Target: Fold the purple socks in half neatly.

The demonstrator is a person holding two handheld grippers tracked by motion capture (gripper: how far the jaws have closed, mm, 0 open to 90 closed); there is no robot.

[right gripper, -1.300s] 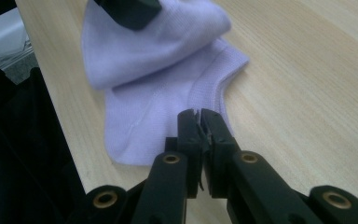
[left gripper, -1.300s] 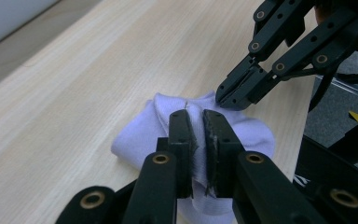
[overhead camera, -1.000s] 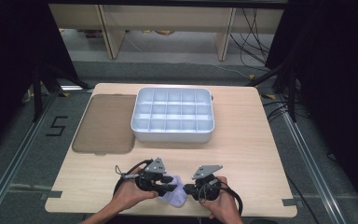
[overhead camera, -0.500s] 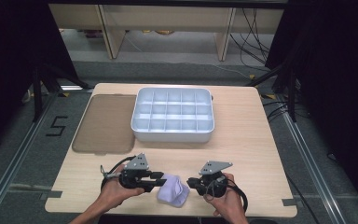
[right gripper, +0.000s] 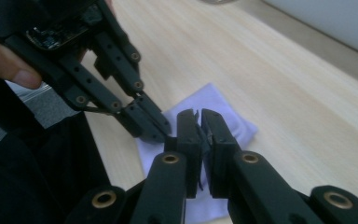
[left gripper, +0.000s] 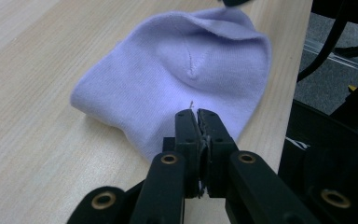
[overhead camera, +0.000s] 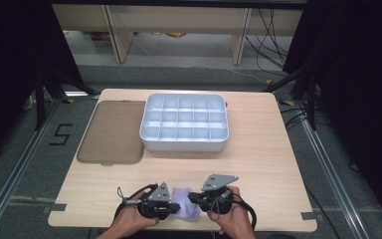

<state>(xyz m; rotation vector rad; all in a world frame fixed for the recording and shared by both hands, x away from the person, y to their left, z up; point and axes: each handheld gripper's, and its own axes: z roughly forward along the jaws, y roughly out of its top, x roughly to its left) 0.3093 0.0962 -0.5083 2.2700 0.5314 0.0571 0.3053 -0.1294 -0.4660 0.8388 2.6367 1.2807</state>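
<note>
Hand-held gripper work first: across the table (overhead camera: 258,149), we pinch the lilac cloth (left gripper: 177,79) at the near edge, left hand-held gripper (left gripper: 196,114) just closed on its hem, right hand-held gripper (right gripper: 199,116) clamped on the opposite end.

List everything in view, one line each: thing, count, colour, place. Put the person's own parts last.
cloth: one, lilac, near table edge, between the grippers
compartment tray: one, pale grey, middle of table, far side
flat lid: one, brown, left of the tray
table: one, light wood
left gripper: one, black, jaws just closed, shut on the cloth's edge
right gripper: one, black, shut on the cloth
hands: two, at the near edge, one holding each gripper
</note>
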